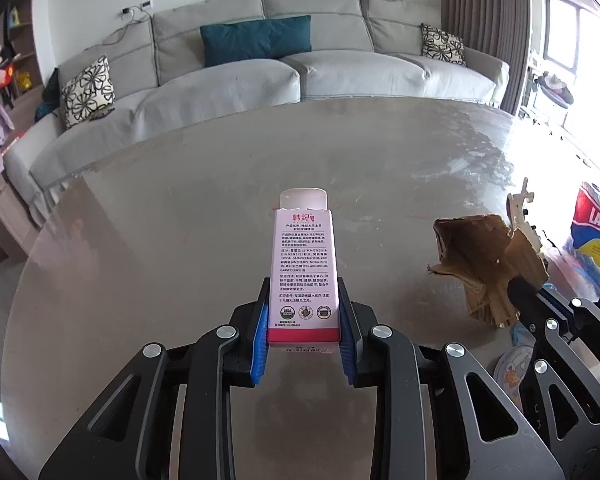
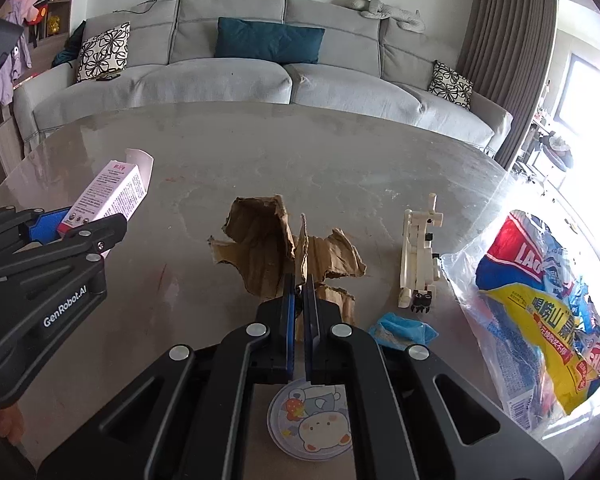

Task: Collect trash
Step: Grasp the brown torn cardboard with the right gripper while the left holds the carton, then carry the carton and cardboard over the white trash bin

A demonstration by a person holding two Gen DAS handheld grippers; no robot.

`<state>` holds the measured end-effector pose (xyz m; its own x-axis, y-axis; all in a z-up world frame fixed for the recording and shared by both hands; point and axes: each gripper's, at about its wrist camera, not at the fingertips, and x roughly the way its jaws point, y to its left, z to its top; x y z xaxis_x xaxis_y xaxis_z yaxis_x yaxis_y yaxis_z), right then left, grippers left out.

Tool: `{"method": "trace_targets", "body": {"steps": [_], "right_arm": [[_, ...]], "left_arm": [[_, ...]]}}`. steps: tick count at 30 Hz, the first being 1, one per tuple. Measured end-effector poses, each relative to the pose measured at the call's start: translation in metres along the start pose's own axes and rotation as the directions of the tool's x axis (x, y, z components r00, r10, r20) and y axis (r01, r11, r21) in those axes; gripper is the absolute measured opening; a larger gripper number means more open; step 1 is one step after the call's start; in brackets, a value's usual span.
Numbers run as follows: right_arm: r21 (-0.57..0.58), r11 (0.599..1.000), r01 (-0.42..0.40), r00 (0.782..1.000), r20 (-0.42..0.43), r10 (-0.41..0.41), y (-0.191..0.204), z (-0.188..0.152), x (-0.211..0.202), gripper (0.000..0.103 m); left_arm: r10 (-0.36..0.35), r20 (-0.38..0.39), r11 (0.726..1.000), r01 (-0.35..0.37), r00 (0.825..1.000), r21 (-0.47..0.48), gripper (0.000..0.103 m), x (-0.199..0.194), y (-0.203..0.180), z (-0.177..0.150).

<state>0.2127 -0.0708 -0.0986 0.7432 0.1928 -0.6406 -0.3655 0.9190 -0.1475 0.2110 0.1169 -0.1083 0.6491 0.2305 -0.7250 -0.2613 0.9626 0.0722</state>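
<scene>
My left gripper (image 1: 305, 308) is shut on a pink and white carton (image 1: 305, 268) with its top flap open, held above the round grey table (image 1: 180, 208). The carton also shows at the left of the right wrist view (image 2: 112, 192). My right gripper (image 2: 299, 284) is shut on a torn piece of brown cardboard (image 2: 268, 240), which also shows in the left wrist view (image 1: 484, 264). A clear plastic bag (image 2: 540, 312) full of colourful wrappers lies at the table's right edge, right of both grippers.
A white toy figure (image 2: 418, 256) stands between the cardboard and the bag. A crumpled blue wrapper (image 2: 404, 330) and a round cartoon coaster (image 2: 312, 424) lie near my right gripper. A grey sofa (image 2: 236, 76) runs behind the table.
</scene>
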Motion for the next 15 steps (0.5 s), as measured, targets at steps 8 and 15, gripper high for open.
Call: {"method": "trace_targets", "body": {"steps": [8,15], "right_arm": [[0.031,0.999,0.025,0.998,0.061,-0.026,-0.024,-0.009,-0.061,0.004],[0.089,0.992,0.085,0.995,0.052,-0.09,-0.056,-0.042,-0.112,0.004]], "left_arm": [[-0.046,0.041,0.998,0.045,0.998,0.035,0.03,-0.044,-0.015,-0.01],[-0.127,0.061,0.985,0.119,0.99,0.122,0.03,-0.093,-0.059,-0.037]]}}
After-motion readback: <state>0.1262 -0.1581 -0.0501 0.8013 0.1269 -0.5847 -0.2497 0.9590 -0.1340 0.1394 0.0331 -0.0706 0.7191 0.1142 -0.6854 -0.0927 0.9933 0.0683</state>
